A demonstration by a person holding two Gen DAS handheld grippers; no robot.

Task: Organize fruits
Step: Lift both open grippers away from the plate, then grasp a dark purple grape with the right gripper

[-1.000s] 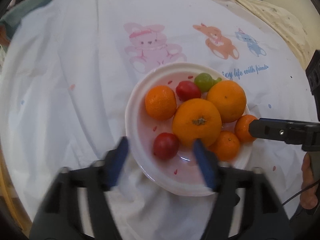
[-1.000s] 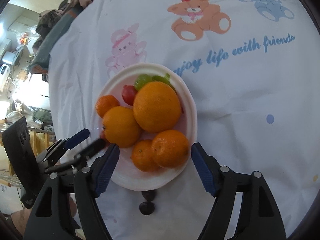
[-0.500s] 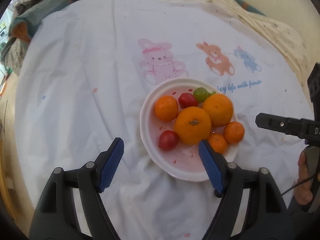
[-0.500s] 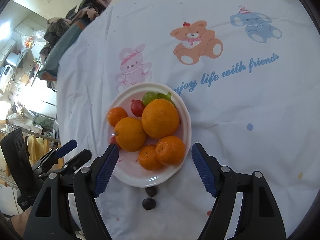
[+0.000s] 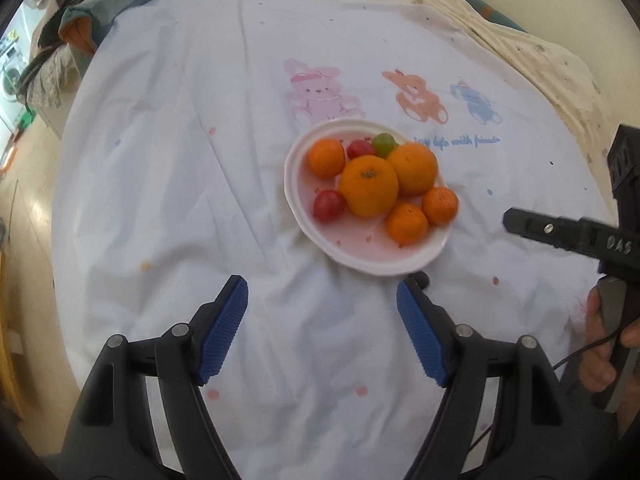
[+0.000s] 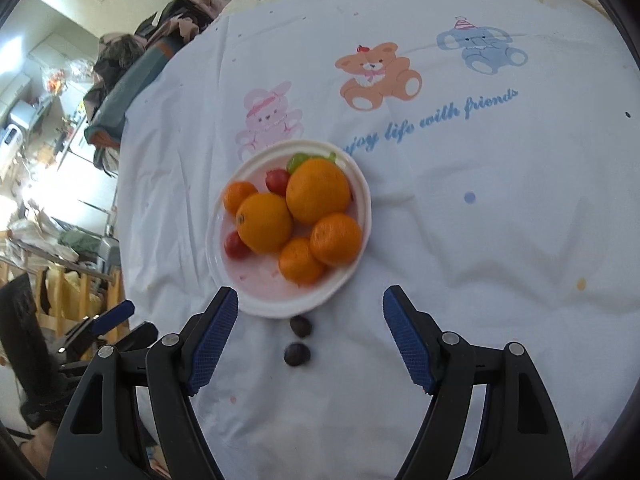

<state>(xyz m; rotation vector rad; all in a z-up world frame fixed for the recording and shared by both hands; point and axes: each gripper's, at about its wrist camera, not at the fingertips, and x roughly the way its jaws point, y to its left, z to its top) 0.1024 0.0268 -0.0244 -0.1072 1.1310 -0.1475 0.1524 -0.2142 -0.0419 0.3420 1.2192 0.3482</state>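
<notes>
A white plate [image 5: 360,260] [image 6: 276,304] on the white printed cloth holds several oranges, among them a large one [image 5: 369,187] [image 6: 264,222], two red cherry tomatoes [image 5: 329,205] [image 6: 236,245] and a green fruit [image 5: 384,143] [image 6: 298,160]. Two dark plums [image 6: 301,326] [image 6: 297,354] lie on the cloth just in front of the plate. My left gripper [image 5: 322,300] is open and empty, in front of the plate. My right gripper [image 6: 310,312] is open and empty, its fingers either side of the plums; it also shows in the left wrist view [image 5: 568,232].
The cloth [image 5: 180,184] has wrinkles and cartoon animal prints [image 6: 378,76]. A pile of clothes [image 5: 80,12] lies at the far left edge. Cluttered room furniture [image 6: 52,208] lies beyond the cloth's left edge.
Both grippers have pulled back and up from the plate, so the plate looks smaller and farther. The two plums have come into fuller view between the right fingers.
</notes>
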